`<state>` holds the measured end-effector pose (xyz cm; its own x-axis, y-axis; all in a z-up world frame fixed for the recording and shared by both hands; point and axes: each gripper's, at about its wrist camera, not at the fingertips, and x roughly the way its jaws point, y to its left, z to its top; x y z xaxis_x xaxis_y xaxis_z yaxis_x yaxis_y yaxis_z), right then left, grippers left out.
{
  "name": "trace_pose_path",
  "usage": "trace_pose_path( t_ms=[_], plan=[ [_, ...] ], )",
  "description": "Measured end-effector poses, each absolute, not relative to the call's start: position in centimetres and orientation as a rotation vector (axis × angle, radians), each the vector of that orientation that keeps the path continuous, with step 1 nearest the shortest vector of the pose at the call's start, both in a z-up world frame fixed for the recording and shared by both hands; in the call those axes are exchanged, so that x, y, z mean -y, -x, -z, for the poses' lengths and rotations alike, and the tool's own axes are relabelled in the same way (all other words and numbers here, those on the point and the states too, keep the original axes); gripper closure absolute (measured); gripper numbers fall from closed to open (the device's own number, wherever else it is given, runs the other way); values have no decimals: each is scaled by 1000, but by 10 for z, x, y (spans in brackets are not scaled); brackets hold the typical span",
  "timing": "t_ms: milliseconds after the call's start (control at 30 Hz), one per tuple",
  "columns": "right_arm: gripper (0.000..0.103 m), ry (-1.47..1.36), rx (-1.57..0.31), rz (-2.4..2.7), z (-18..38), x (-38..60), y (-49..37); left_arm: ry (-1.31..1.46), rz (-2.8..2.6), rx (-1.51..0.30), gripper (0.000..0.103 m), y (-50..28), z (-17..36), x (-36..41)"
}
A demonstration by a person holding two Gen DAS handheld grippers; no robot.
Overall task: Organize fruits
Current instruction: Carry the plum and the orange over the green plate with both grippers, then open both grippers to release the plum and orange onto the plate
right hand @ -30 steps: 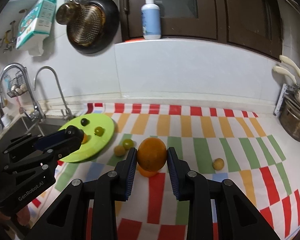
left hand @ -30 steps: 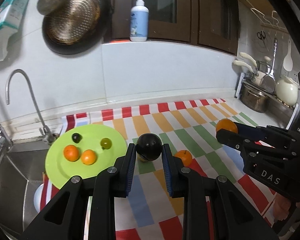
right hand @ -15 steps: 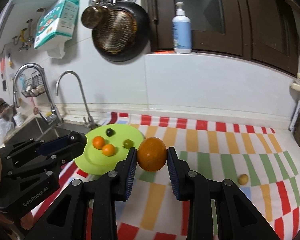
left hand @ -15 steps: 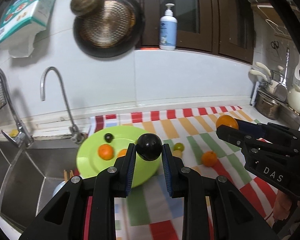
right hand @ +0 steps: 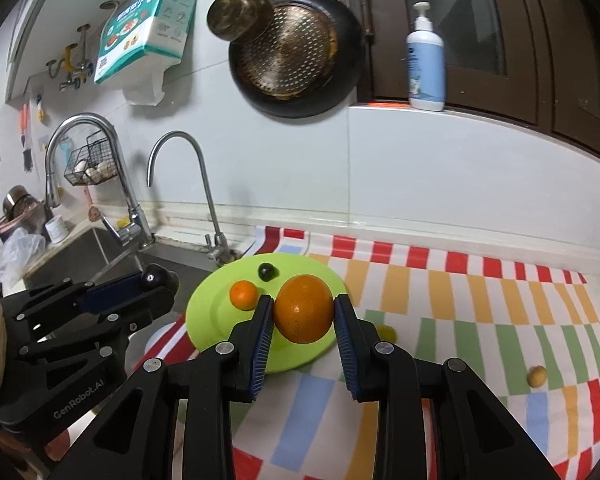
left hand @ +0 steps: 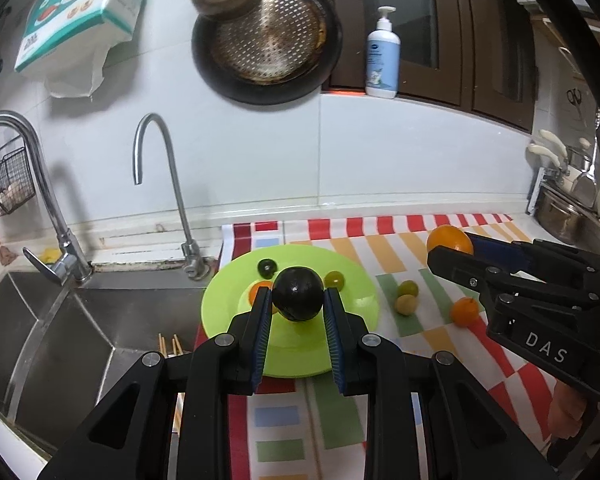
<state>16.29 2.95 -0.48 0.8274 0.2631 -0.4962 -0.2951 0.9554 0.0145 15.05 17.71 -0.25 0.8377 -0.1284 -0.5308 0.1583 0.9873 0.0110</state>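
Kitchen worktop point(left hand: 380, 440) w/ striped cloth, sink at left. Left gripper point(left hand: 298, 312) fingers clamped a dark fruit point(left hand: 298, 294) above the green plate point(left hand: 352, 320); right gripper point(right hand: 303, 320) fingers held an orange point(right hand: 303, 308) over the plate too, prob. both for dropping there w/ the small fruits. Loose fruits lay on the cloth. Grippers read "DAS" & "GenRobot.AI".

glossy dark fruit point(left hand: 298, 294), plastic-looking green plate point(left hand: 352, 344)
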Motion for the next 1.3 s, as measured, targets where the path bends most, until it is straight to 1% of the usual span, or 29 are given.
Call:
trace_pose_path(
  t_ms=[367, 867, 1167, 1233, 1300],
  plan=[
    [71, 84, -569, -326, 18, -47, -200, -39, 123, -610, 77, -185, 24, -189],
    [71, 81, -706, -347, 64, -59, -252, -14, 123, -725, 77, -229, 64, -197],
    [71, 72, -744, -348, 80, -62, -270, -28, 125, -742, 76, -237, 72, -198],
    [71, 67, -746, -347, 79, -61, -271, -34, 120, -742, 75, -238, 71, -199],
    [66, 65, -742, -342, 77, -60, -271, -37, 118, -736, 67, -236, 68, -199]
  ],
)
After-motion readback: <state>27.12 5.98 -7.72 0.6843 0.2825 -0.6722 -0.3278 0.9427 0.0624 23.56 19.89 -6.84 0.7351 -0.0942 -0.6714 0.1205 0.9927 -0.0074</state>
